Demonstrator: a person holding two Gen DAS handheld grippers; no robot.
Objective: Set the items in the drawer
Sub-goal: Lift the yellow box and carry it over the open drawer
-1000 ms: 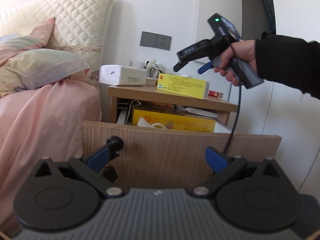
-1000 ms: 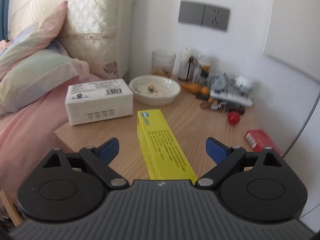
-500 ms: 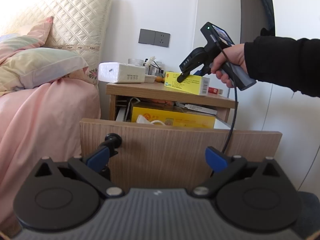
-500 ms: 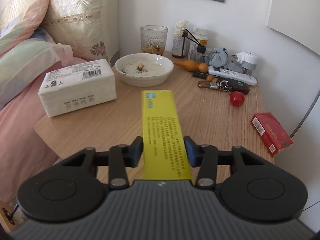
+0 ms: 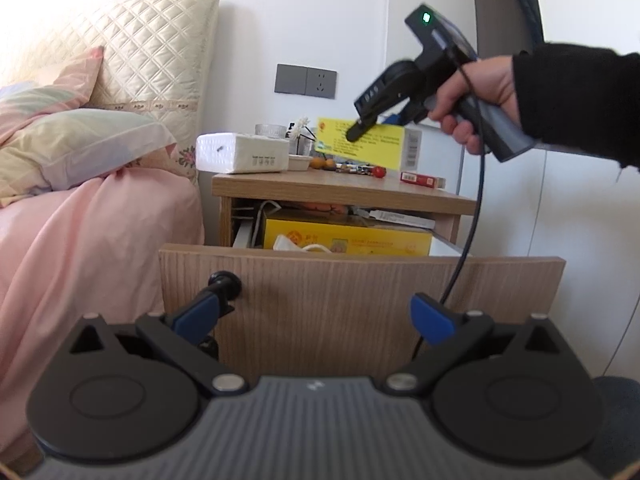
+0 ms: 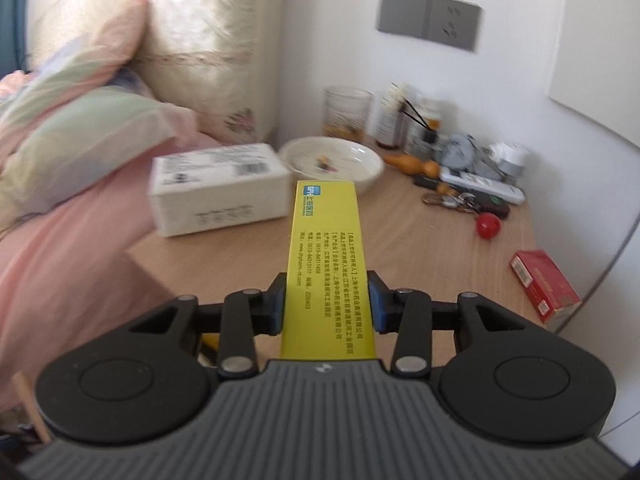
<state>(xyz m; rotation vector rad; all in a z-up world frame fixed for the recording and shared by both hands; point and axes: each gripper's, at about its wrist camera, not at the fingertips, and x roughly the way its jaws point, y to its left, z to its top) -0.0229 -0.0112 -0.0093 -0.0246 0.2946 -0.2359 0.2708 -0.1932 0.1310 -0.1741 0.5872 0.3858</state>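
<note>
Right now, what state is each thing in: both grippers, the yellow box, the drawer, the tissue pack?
right gripper: shut on the yellow box
yellow box: lifted clear of the nightstand top, held level
left gripper: open, empty, facing the drawer front
drawer: pulled open, already holding a large yellow carton
tissue pack: resting on the nightstand

Black hand-held gripper [image 6: 327, 306], blue pads [image 6: 375, 304], black sleeve [image 5: 576, 100].

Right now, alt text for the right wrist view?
The right tongs are shut on a long yellow box, held above a wooden nightstand. Beyond it sit a white tissue pack, a white bowl, keys, a red ball and a red packet; pink bedding lies left.
</note>
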